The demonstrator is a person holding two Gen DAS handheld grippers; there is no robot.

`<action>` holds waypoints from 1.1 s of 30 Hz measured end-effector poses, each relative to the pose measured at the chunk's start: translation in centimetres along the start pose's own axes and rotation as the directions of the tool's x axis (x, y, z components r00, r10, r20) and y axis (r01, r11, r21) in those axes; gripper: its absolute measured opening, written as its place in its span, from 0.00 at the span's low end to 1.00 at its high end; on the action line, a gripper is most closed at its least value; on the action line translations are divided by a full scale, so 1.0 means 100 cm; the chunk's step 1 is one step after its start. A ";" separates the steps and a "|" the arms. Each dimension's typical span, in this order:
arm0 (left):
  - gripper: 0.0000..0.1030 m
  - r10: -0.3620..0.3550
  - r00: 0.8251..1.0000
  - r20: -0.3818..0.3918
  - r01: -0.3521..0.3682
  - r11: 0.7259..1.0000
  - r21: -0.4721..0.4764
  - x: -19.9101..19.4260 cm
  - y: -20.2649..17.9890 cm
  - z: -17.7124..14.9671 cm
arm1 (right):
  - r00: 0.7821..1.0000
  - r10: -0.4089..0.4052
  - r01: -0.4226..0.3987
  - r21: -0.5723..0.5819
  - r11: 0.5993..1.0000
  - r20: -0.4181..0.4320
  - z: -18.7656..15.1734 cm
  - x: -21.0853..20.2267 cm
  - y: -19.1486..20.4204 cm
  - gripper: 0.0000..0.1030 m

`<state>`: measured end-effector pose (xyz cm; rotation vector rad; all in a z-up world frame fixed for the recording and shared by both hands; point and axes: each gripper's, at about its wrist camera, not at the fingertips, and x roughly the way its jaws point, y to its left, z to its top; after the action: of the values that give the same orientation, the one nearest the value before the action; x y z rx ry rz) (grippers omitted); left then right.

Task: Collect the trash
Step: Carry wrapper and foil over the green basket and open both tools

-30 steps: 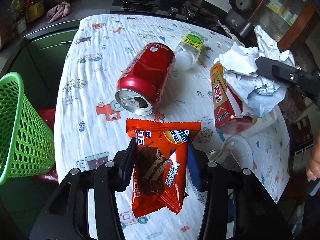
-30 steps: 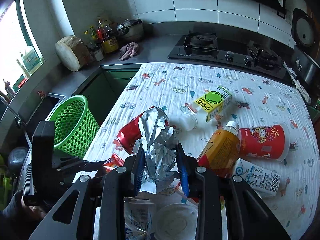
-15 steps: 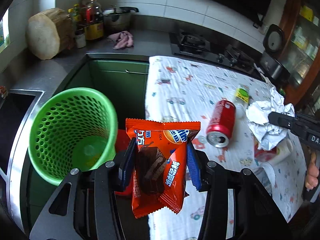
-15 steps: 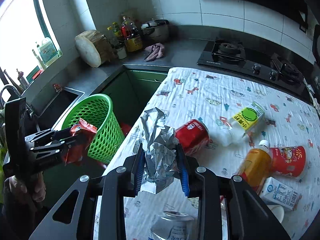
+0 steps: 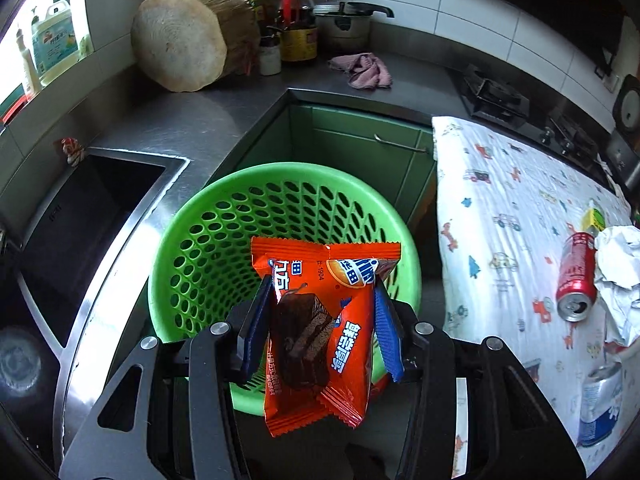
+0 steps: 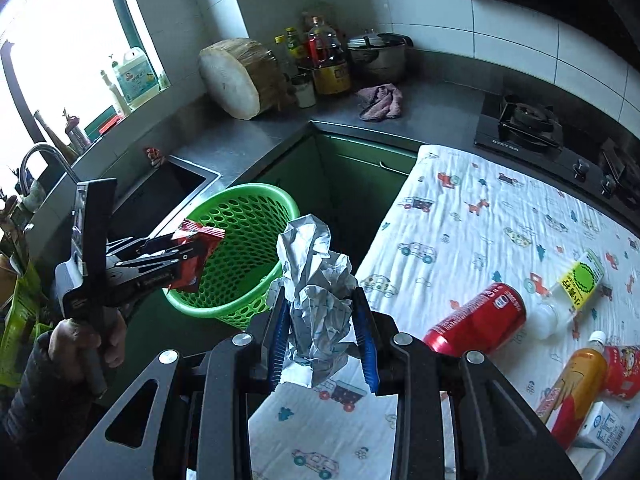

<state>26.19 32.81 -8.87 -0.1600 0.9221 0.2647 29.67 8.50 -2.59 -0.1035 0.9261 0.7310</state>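
Observation:
My left gripper (image 5: 320,320) is shut on an orange snack wrapper (image 5: 320,320) and holds it over the near rim of the green mesh basket (image 5: 200,248). In the right wrist view the left gripper (image 6: 188,256) holds the wrapper (image 6: 196,248) at the basket's (image 6: 240,240) left rim. My right gripper (image 6: 322,328) is shut on a crumpled paper ball (image 6: 316,280) above the table's left edge, right of the basket. The paper ball also shows in the left wrist view (image 5: 616,272).
The table with a printed white cloth (image 6: 480,232) holds a red can (image 6: 476,320), a clear bottle with a yellow label (image 6: 576,284), an orange bottle (image 6: 568,388), a red cup (image 6: 624,372) and a small carton (image 6: 600,432). A sink (image 5: 72,220) lies left of the basket. A stove (image 6: 524,128) is behind the table.
My left gripper has carried the wrapper from the table leftward to above the basket. My right gripper has carried the paper ball left toward the table's edge and the basket.

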 end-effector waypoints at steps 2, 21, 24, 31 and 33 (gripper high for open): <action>0.48 0.004 1.000 -0.015 -0.004 1.000 -0.009 0.009 0.007 -0.001 | 1.000 0.008 -0.008 -0.005 1.000 -0.006 0.005 0.007 0.007 0.29; 0.67 0.025 1.000 -0.002 -0.025 0.998 -0.052 0.010 0.049 -0.020 | 0.996 0.063 -0.066 -0.044 0.997 -0.068 0.043 0.084 0.060 0.31; 0.68 0.028 1.000 0.002 -0.027 0.998 -0.052 0.004 0.053 -0.026 | 0.994 0.075 -0.078 -0.037 0.996 -0.077 0.050 0.100 0.069 0.32; 0.70 0.026 1.000 0.001 -0.026 0.998 -0.065 -0.004 0.061 -0.037 | 0.987 0.098 -0.102 -0.025 0.994 -0.129 0.060 0.147 0.092 0.38; 0.71 0.023 1.000 -0.003 -0.024 0.997 -0.068 -0.005 0.062 -0.040 | 0.985 0.105 -0.109 -0.022 0.994 -0.137 0.061 0.156 0.097 0.46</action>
<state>21.04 37.66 -11.04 -0.2126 0.9177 0.3181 33.92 26.46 -8.55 -0.1312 1.0569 0.8450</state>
